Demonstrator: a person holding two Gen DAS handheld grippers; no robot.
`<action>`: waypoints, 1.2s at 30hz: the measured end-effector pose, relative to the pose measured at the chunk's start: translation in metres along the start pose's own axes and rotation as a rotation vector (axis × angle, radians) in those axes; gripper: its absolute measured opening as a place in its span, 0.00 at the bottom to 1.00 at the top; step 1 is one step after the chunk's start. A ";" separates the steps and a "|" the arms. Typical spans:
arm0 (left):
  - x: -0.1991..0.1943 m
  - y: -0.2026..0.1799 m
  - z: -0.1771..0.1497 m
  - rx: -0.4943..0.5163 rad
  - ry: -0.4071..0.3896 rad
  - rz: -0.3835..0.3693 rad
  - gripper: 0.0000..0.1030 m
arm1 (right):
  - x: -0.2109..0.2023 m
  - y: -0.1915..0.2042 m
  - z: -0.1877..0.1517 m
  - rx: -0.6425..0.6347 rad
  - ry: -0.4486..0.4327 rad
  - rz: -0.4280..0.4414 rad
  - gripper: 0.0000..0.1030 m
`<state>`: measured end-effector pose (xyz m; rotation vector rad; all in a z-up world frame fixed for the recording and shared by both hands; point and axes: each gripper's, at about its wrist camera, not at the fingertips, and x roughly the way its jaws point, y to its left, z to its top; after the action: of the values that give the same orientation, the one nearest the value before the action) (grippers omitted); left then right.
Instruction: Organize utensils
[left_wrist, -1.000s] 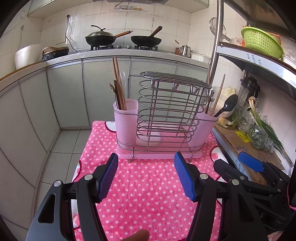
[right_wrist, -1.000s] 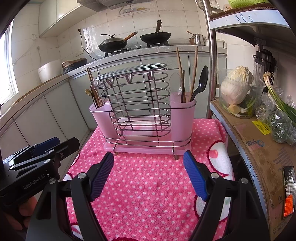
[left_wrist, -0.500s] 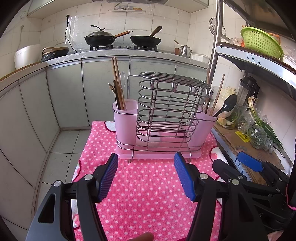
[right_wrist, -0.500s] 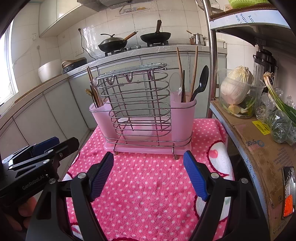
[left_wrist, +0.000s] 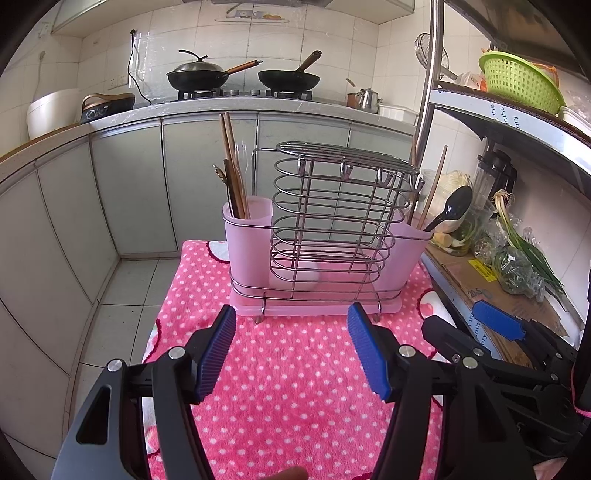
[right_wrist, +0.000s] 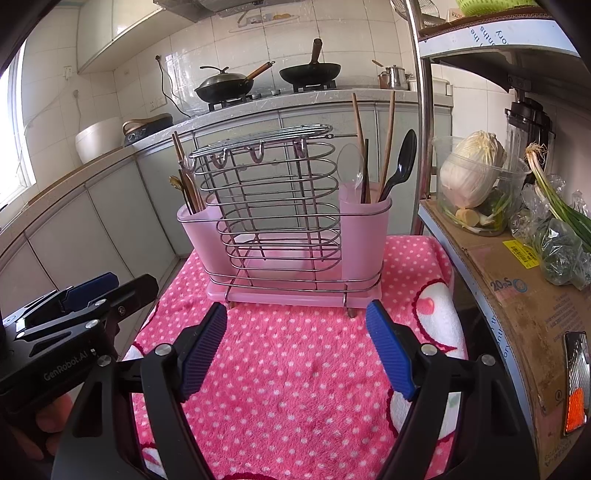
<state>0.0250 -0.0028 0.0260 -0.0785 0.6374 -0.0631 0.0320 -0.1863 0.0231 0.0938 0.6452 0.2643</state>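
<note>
Wire utensil rack (left_wrist: 325, 236) with pink cups stood upright on the polka-dot cloth. Left cup (left_wrist: 246, 236) held wooden chopsticks (left_wrist: 232, 166); right cup (right_wrist: 364, 229) held chopsticks, black spoon (right_wrist: 400, 166), clear spoon.

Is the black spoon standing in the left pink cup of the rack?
No, the black spoon stands in the right pink cup, beside wooden chopsticks.
</note>
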 end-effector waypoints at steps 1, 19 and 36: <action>0.000 0.000 0.000 0.000 0.000 0.001 0.60 | 0.000 0.000 0.000 -0.001 0.001 0.000 0.76; 0.001 0.001 0.000 -0.001 0.002 0.002 0.60 | 0.000 -0.001 -0.001 -0.002 0.006 0.000 0.76; 0.004 0.004 -0.002 -0.003 0.001 0.010 0.60 | 0.003 0.000 -0.002 -0.001 0.019 -0.003 0.76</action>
<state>0.0274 0.0002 0.0220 -0.0786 0.6389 -0.0524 0.0335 -0.1857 0.0196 0.0893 0.6635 0.2632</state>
